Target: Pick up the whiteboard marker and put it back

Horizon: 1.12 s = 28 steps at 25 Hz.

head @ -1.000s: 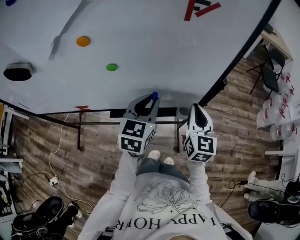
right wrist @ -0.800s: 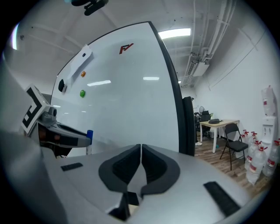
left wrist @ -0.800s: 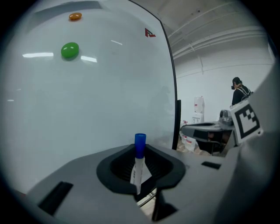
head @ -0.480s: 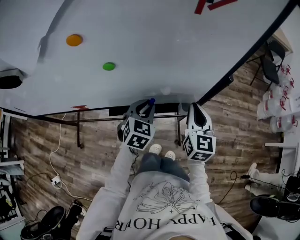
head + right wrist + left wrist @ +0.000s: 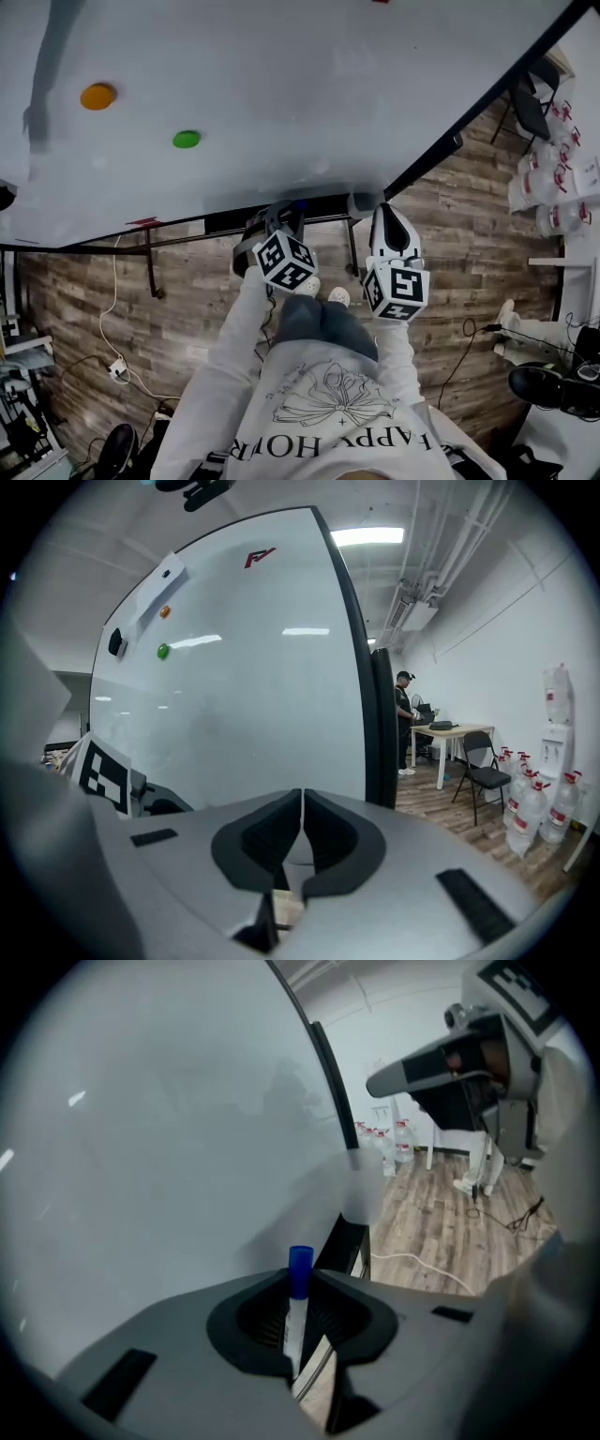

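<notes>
The risk I see is at the marker tray (image 5: pixel 343 1241). It is a narrow ledge along the foot of the whiteboard (image 5: pixel 169 1147), and a marker let go at a tilt or short of the ledge would likely roll off onto the wooden floor (image 5: pixel 441 1213). The slim barrel could also twist in the grip if it bumps the board. The left tongs (image 5: pixel 302 1283) are clenched on the whiteboard marker (image 5: pixel 294 1321), which stands upright between them, its blue cap poking past the tips, close to the board and above the tray. The right tongs (image 5: pixel 302 803) are clenched on nothing, alongside.
</notes>
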Motion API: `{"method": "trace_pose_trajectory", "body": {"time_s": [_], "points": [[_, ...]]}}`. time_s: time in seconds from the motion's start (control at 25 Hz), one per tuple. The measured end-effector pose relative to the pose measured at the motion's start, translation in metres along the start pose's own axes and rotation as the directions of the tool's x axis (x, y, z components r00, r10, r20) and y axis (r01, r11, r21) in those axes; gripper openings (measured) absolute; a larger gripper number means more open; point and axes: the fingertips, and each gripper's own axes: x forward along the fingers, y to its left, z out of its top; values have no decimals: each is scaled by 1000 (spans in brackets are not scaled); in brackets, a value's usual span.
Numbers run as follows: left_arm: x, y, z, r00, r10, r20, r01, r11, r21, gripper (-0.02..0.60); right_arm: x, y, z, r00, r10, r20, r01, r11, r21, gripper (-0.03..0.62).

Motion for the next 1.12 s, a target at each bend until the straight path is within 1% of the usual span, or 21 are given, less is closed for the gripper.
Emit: {"method": "trace_pose_trajectory", "body": {"time_s": [0.08, 0.16, 0.36, 0.52, 0.72, 0.92, 1.12], "points": [[8, -6, -3, 999, -2, -35, 4, 997, 72, 64, -1, -4, -4, 1000, -13, -6, 13, 1000, 3, 11], [17, -11, -4, 998, -11, -56, 17, 993, 114, 64, -2, -8, -7, 1000, -24, -14, 24, 1000, 8, 11], [33, -19, -5, 997, -29, -78, 39, 990, 135, 66, -3, -17, -15, 999, -45, -30, 46, 999, 15, 11], [39, -23, -4, 996, -49, -74, 58, 991, 118, 72, -4, -21, -18, 998, -56, -36, 57, 998, 20, 11], [45, -34, -8, 991, -108, -77, 114, 991, 74, 86, -6, -26, -20, 997, -70, -41, 71, 997, 26, 11], [50, -37, -11, 991, -107, -84, 113, 992, 64, 89, -6, -28, -22, 996, -76, -43, 77, 996, 33, 11], [50, -39, -12, 990, -122, -73, 123, 992, 3, 101, -6, -25, -22, 997, -67, -46, 68, 997, 30, 11]]}}
